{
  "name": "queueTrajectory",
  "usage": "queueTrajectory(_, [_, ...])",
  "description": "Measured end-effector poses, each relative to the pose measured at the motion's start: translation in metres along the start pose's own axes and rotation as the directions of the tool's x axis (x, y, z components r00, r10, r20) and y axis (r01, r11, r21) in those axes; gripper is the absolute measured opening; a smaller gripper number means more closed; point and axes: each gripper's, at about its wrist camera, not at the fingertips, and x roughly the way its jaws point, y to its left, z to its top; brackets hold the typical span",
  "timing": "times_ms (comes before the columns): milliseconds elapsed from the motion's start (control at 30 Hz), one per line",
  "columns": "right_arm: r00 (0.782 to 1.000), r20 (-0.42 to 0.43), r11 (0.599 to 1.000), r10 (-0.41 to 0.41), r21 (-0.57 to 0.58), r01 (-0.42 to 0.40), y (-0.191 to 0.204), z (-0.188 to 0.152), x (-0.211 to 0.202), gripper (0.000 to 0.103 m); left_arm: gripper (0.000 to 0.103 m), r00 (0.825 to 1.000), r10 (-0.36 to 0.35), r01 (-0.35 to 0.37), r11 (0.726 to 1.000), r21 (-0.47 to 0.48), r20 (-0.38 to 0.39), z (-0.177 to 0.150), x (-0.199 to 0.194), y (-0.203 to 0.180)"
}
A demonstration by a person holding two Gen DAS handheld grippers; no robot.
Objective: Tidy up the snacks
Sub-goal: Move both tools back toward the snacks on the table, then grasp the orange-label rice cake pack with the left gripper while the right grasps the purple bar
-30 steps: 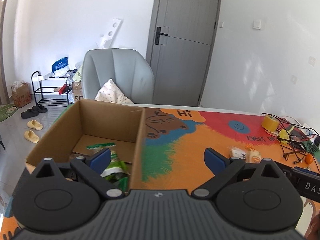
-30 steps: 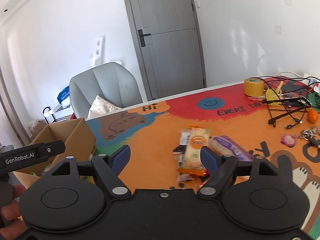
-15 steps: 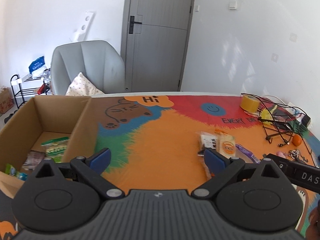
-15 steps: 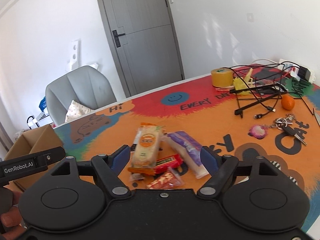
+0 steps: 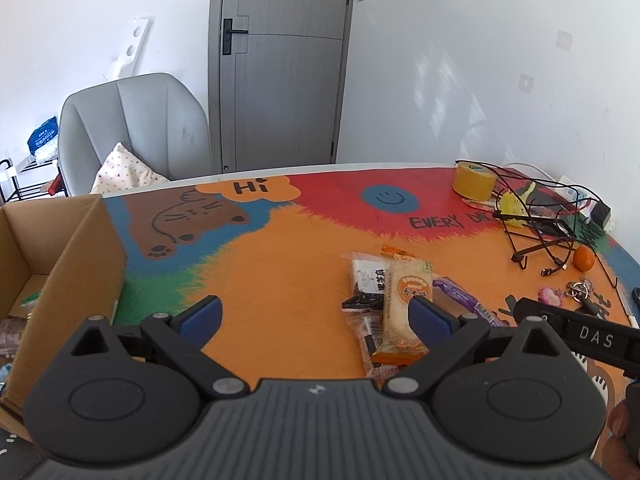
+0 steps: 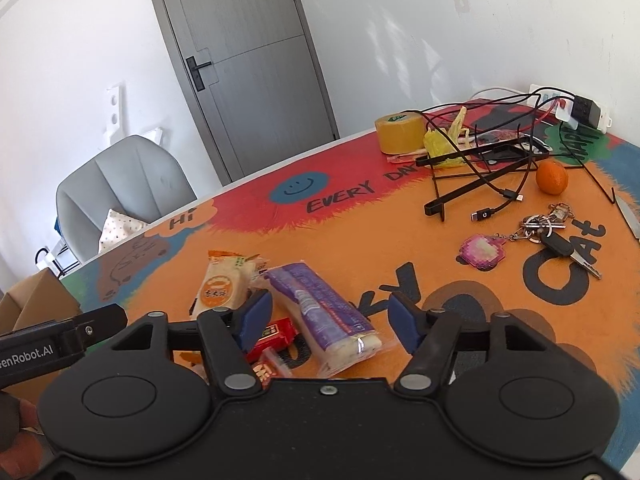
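**A:** Where do the grippers stand?

**B:** The right gripper [image 6: 330,322] is at about half spread and has just been closing; the purple packet [image 6: 326,312] lies between its jaws at the lower middle of the right wrist view, but the pads do not press on it. The left gripper [image 5: 316,316] is spread wide with nothing in it, over bare orange counter [image 5: 280,264] in the lower middle of its view.

**A:** And around them?

**B:** Left of the purple packet lie the pale orange-label packet [image 6: 224,288] and a small red packet [image 6: 274,336], partly hidden by the gripper. A black-and-white packet [image 5: 366,280] sits behind, touching the pile.

**A:** The box?

**B:** The cardboard box [image 5: 80,264] is at the left edge of the left wrist view. A few things seem to lie inside, though they are too cut off to name.

**A:** So how far along?

**B:** Partway, I'd judge. At least four packets are left on the counter, and the next one is not yet gripped.
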Motion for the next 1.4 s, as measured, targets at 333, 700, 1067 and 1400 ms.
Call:
queueTrajectory(333, [0.998, -0.058, 1.0, 0.004, -0.001, -0.004, -0.01, 0.0, 0.031, 0.054, 0.097, 0.999, -0.006, 0.007, 1.0, 0.022, -0.04, 0.002, 0.033, -0.017])
queueTrajectory(700, [0.992, -0.107, 0.998, 0.062, 0.023, -0.059, -0.017, -0.009, 0.052, 0.052, 0.096, 0.997, -0.038, 0.04, 0.998, 0.043, -0.064, 0.003, 0.055, -0.034])
queueTrajectory(1067, [0.994, -0.085, 0.997, 0.068, 0.037, -0.065, -0.035, -0.014, 0.037, 0.034, 0.066, 0.993, -0.044, 0.055, 0.994, 0.096, -0.105, -0.012, 0.074, -0.057])
queueTrajectory(1400, [0.996, -0.089, 1.0, 0.021, -0.001, -0.021, -0.026, -0.01, 0.039, 0.049, 0.034, 0.995, -0.022, 0.028, 0.997, 0.072, -0.094, -0.007, 0.064, -0.04])
